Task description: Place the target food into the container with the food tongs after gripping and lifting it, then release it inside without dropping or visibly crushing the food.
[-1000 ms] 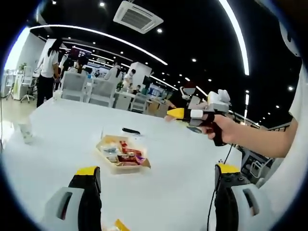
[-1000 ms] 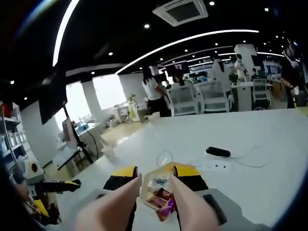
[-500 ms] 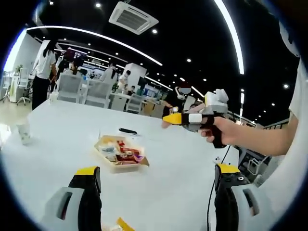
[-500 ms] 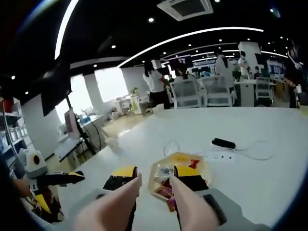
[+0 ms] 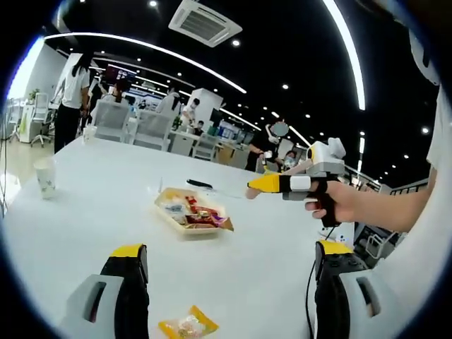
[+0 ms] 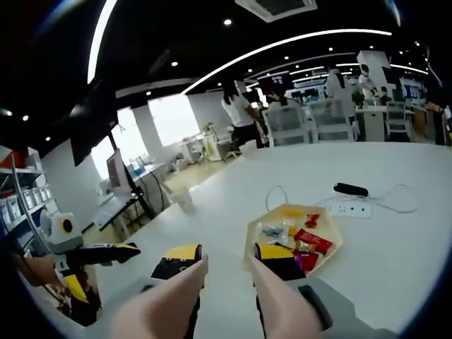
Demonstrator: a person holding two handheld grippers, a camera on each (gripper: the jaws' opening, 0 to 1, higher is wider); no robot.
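Observation:
A tan paper tray [image 5: 192,212] holding several wrapped snacks sits mid-table. In the right gripper view that tray [image 6: 319,248] lies just past my right jaw tip. A loose yellow-wrapped snack [image 5: 188,325] lies on the table between my left jaws. My left gripper [image 5: 229,265] is wide open with nothing in it, well short of the tray. It also enters the right gripper view, where the left gripper [image 6: 120,251] is low at the left. My right gripper [image 6: 228,256] has its jaws a little apart and empty. From the side, the right gripper [image 5: 272,185] hovers right of the tray.
A paper cup [image 5: 44,176] stands at the table's left. A black object [image 6: 351,189] and a white power strip [image 6: 348,209] with cables lie beyond the tray. White chairs and standing people are past the far edge. A cluttered stand [image 6: 120,191] sits off the table's left.
Both views have shifted with the hands, so the tray sits further right in each. The yellow snack now shows more fully between the left jaws. Neither gripper's jaws have changed.

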